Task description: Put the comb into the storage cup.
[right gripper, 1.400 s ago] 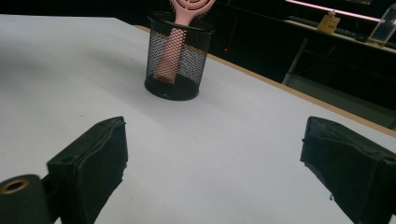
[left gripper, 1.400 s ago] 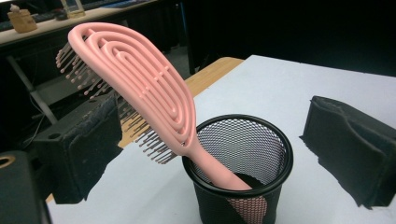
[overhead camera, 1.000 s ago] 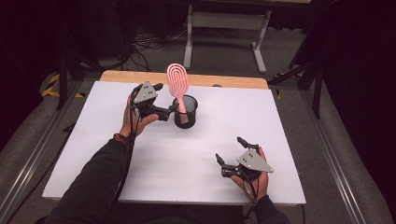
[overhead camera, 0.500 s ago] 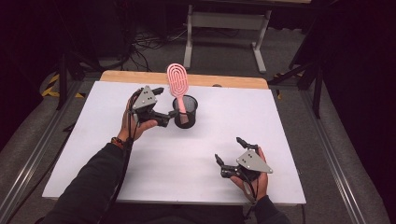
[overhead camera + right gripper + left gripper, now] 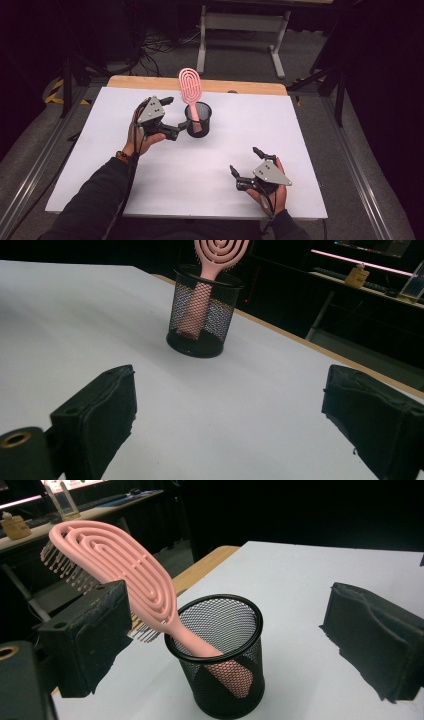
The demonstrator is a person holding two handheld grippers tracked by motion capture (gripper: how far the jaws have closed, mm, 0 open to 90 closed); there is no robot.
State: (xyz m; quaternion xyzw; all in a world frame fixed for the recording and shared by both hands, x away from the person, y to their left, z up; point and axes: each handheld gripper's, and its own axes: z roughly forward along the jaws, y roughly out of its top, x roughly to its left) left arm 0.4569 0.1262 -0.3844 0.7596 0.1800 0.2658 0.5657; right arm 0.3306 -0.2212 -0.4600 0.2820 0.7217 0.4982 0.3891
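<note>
Right tool [image 5: 246, 168] is seen nearest, parked on the white tabletop [image 5: 310, 135] at the near right, jaws spread wide and empty; no shift from its spot a second ago is noted. Further in, left tool [image 5: 176, 116] is now found drawn back a little toward the left and away from the black mesh cup [image 5: 198, 120], where a second ago it was set right against the cup. Its jaws are wide open with nothing gripped; in the left gripper view the cup [image 5: 217, 655] and brush [image 5: 125, 577] sit framed between the two pads, untouched. The pink hairbrush [image 5: 190, 92] is left standing handle-down in the cup at the far centre of the tabletop, head leaning out over the rim. Cup position appears unchanged. Reading: brush placement is judged done and the release complete; the left retreat is taken as clearing away, with only withdrawal of the tools remaining. Cup looks light, so a snag on retreat could tip it.
</note>
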